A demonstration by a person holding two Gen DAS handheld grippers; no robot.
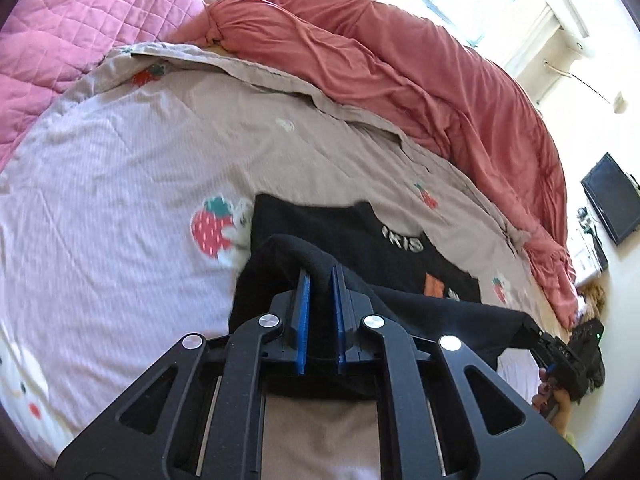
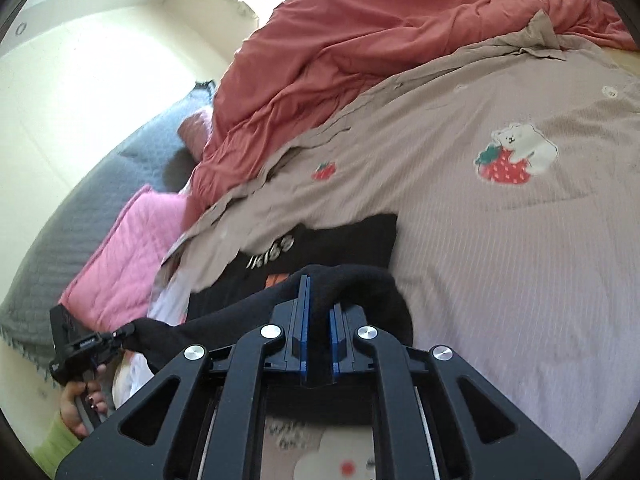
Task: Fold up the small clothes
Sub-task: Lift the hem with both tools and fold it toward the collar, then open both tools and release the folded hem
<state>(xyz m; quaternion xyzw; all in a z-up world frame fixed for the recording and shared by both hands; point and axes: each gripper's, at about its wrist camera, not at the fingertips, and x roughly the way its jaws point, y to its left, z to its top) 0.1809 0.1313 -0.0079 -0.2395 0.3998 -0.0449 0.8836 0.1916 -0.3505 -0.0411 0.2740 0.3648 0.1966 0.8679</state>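
A small black garment with white lettering and an orange print lies on the strawberry-print bed cover. Its near edge is lifted off the bed. My left gripper is shut on one corner of that edge, black cloth bunched between the blue pads. My right gripper is shut on the other corner of the black garment, which drapes over its fingertips. Each view also shows the other gripper at the hem's far end: the right gripper, the left gripper.
A rumpled red duvet runs along the far side of the bed, with pink quilted pillows beside it. In the right wrist view a grey blanket and a pink pillow lie at the left. A hand with a green sleeve holds the left gripper.
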